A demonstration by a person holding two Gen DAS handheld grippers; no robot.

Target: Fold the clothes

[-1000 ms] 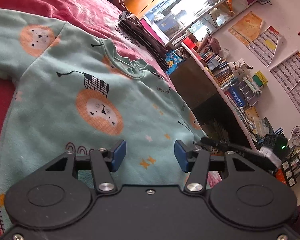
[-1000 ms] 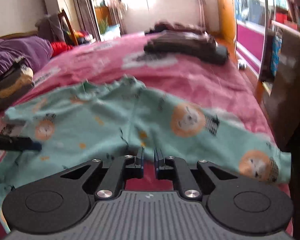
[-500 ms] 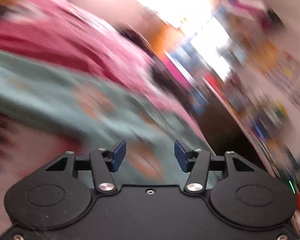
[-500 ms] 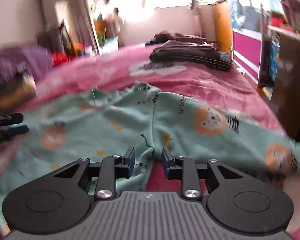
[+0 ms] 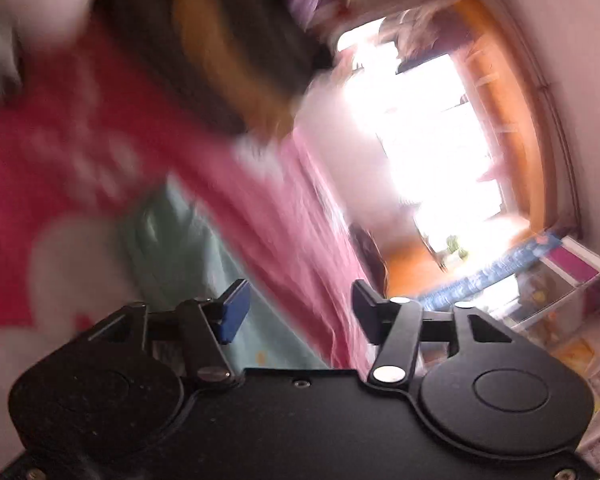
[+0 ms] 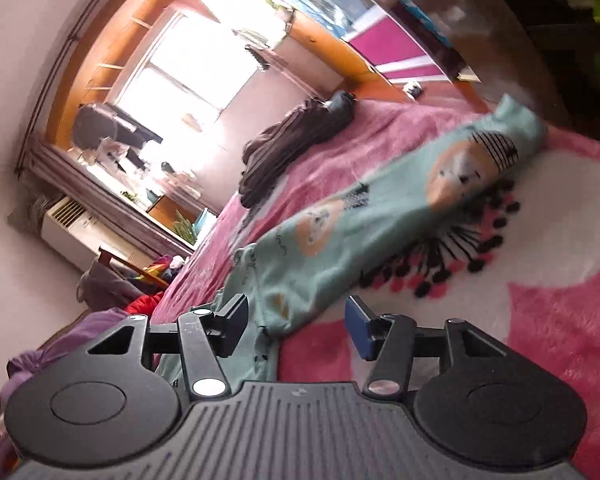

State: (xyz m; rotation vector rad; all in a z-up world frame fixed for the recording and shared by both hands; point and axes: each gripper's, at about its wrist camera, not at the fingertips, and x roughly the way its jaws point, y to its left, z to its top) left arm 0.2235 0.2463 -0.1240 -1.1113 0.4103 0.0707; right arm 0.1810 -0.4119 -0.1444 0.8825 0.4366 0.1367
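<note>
Both wrists have rolled sideways since earlier, right gripper (image 6: 296, 326) and left gripper (image 5: 298, 312) spread wide, empty, lining up to pinch the lion-print top (image 6: 364, 216).

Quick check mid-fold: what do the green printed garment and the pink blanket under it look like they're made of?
Green printed garment: looks like a soft, matte cotton-type knit; it drapes limply, wrinkles, and has a flat lion print. Exact fibre unclear.
Pink blanket: seems a plush fleece or pile fabric; the surface looks fuzzy with soft-edged white and black pattern areas.
Both the left gripper and right gripper are open, holding nothing.
</note>
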